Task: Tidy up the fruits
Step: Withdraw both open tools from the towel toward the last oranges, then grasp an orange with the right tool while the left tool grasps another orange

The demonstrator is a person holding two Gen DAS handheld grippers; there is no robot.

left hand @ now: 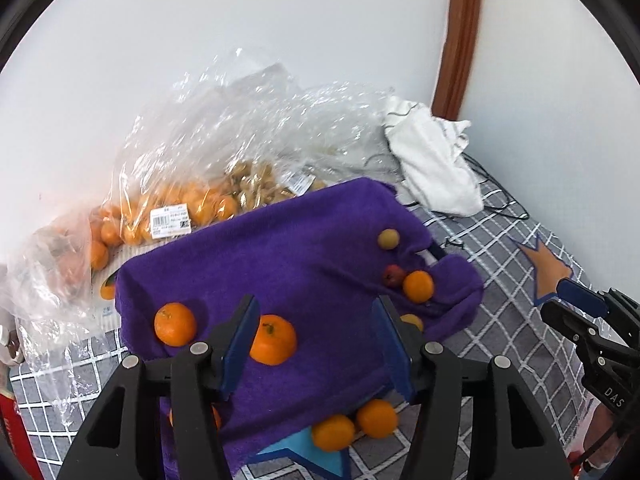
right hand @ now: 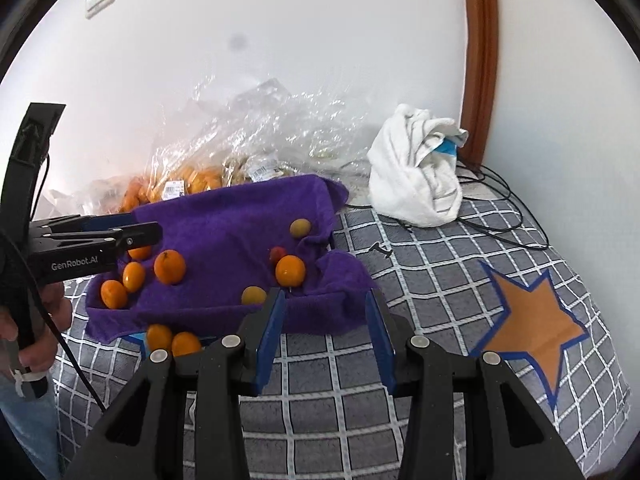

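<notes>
Left wrist view: the left gripper (left hand: 316,344), black w/ blue pads, hangs over a crumpled purple terry towel (left hand: 304,248); jaws stand moderately apart, nothing between the pads. An orange mandarin w/ a green stem (left hand: 273,339) lies on the towel just beside the left pad, not gripped. A second mandarin (left hand: 175,324) sits nearby to its left. Two more orange fruits (left hand: 354,426) rest at the towel's near edge on a blue star patch. Toward the far right of the towel: a small yellow-green fruit (left hand: 388,238), a small red fruit (left hand: 393,275) and an orange one (left hand: 418,286), the last two touching. Behind, a clear plastic bag of mandarins (left hand: 168,208) carries a white barcode label (left hand: 170,221); print too small to read. The right gripper (left hand: 580,312) shows at the right edge, marked "DAS".

Right wrist view: the right gripper (right hand: 326,332) hovers over a grey checked blanket (right hand: 420,280) near the towel's edge; jaws part-open, empty. The left gripper's body reads "GenRobot.AI" (right hand: 74,266). A white crumpled cloth (right hand: 416,176) lies by the wall; an orange star w/ blue border (right hand: 536,320) is at right.
</notes>
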